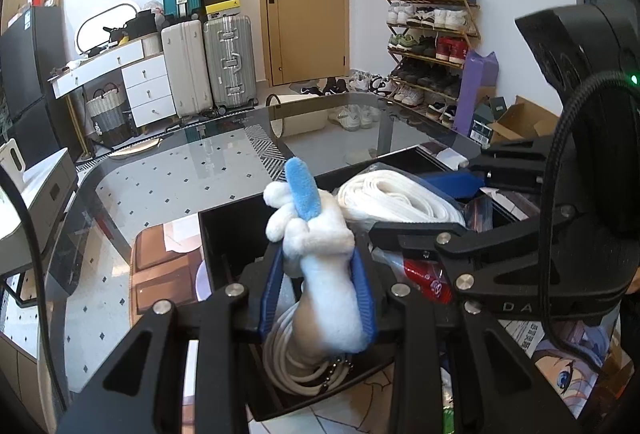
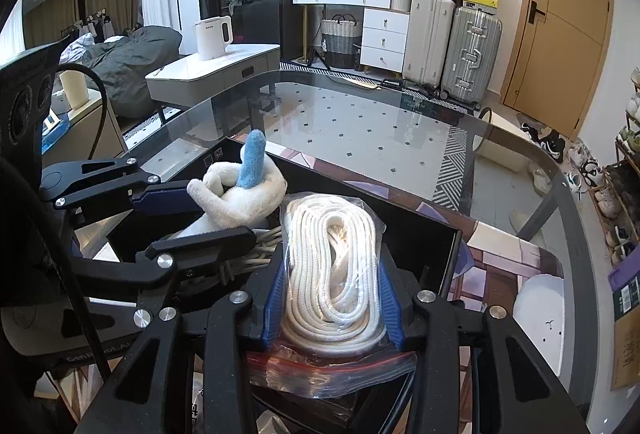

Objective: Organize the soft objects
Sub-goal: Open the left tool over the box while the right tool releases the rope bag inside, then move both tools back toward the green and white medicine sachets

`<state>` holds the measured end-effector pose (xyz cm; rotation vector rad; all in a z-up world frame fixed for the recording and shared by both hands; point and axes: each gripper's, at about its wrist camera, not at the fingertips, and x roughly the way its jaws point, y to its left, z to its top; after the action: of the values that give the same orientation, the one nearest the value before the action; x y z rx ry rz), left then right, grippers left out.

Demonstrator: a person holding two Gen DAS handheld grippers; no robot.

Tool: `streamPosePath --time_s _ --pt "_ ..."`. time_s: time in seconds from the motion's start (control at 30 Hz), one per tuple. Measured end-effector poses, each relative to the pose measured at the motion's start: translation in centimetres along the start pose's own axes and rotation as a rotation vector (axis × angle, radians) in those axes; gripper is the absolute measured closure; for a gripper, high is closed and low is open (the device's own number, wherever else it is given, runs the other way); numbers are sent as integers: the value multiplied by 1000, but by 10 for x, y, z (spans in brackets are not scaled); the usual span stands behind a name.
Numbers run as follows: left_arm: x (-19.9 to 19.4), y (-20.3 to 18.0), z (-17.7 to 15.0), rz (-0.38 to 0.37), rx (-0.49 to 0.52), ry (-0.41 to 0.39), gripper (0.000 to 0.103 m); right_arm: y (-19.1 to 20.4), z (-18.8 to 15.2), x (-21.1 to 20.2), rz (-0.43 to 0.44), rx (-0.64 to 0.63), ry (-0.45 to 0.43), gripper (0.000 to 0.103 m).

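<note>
left hand-held gripper [image 1: 320, 286]: clamped on the white plush toy [image 1: 320, 254], held over the black box [image 1: 224, 234] on the glass bench [image 1: 180, 170]

right hand-held gripper [image 2: 332, 294]: pads hugging the bagged white rope [image 2: 332, 262], low inside that box, probably about to drop it there

The left gripper [image 1: 318, 266], low in the centre of its view, clamps a plush toy [image 1: 320, 254], while the right gripper [image 2: 332, 294], at lower centre, presses both blue pads against a bagged rope coil [image 2: 332, 258].
</note>
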<state>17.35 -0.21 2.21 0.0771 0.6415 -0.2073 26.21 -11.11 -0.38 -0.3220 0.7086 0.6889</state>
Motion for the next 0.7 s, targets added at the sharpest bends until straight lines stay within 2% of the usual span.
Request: streamPosePath --time_s 0.07,0.13,0.2,0.27,0.37,0.4,0.43,0.5,0.53,0.7 --pt "-1 -1 1 -12 -5 13 67 0 -1 -2 -2 -2 -6 53" --pt "-3 -2 2 -22 -9 21 60 -1 -4 -9 -9 -5 -19 45" --pt "-8 -1 3 -41 -19 20 49 -1 -6 -18 -11 -12 -44 41" --pt "-12 0 3 -14 -40 9 41 -3 -7 -28 -28 -16 -68 37" --pt "-22 5 1 -25 -87 -12 39 -5 -11 -41 -34 -4 -89 22" --pt "-26 7 1 -20 -101 -19 36 -6 -14 -48 -33 4 -104 14" --pt "-30 9 0 -14 -112 -25 33 -7 -16 -53 -36 9 -114 11" --pt "-40 13 -1 10 -142 -44 11 -9 -20 -65 -46 33 -129 5" --pt "-44 15 -2 23 -158 -54 9 -9 -23 -69 -46 46 -126 1" --pt "-58 17 -9 33 -192 -65 0 -9 -43 -84 -24 93 -91 1"
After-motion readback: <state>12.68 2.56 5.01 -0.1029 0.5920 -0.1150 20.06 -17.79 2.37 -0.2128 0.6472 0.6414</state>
